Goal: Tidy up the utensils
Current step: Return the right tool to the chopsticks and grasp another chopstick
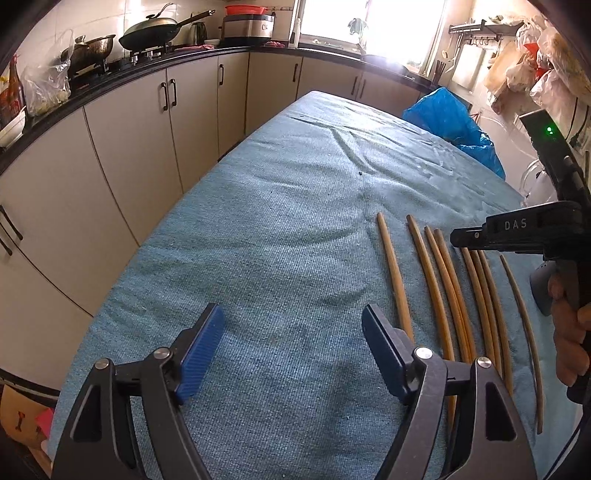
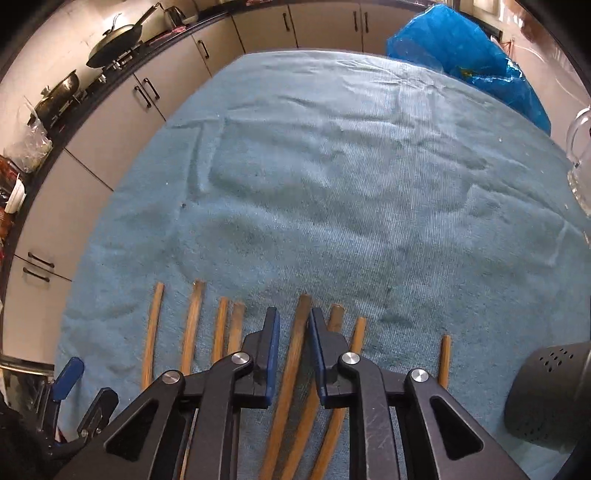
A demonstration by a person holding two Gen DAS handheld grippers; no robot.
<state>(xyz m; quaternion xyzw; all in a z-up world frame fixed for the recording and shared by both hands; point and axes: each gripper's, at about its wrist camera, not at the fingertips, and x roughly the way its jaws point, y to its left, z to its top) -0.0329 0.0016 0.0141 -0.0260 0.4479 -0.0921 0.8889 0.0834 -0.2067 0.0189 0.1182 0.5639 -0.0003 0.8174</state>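
Note:
Several wooden chopsticks [image 1: 436, 295] lie side by side on a blue towel [image 1: 277, 221]; they also show in the right wrist view [image 2: 192, 325]. My left gripper [image 1: 293, 350] is open and empty, to the left of the chopsticks. My right gripper [image 2: 293, 350] hovers over the row with its jaws narrowed around one chopstick [image 2: 299, 332]; a gap shows on each side of the stick. The right gripper also shows in the left wrist view [image 1: 458, 236], above the middle of the row.
The towel [image 2: 351, 166] covers a table. A blue plastic bag [image 2: 461, 48] lies at its far right corner. A glass mug [image 2: 580, 155] stands at the right edge. Kitchen cabinets [image 1: 129, 147] and a counter with pans [image 1: 147, 33] run along the left.

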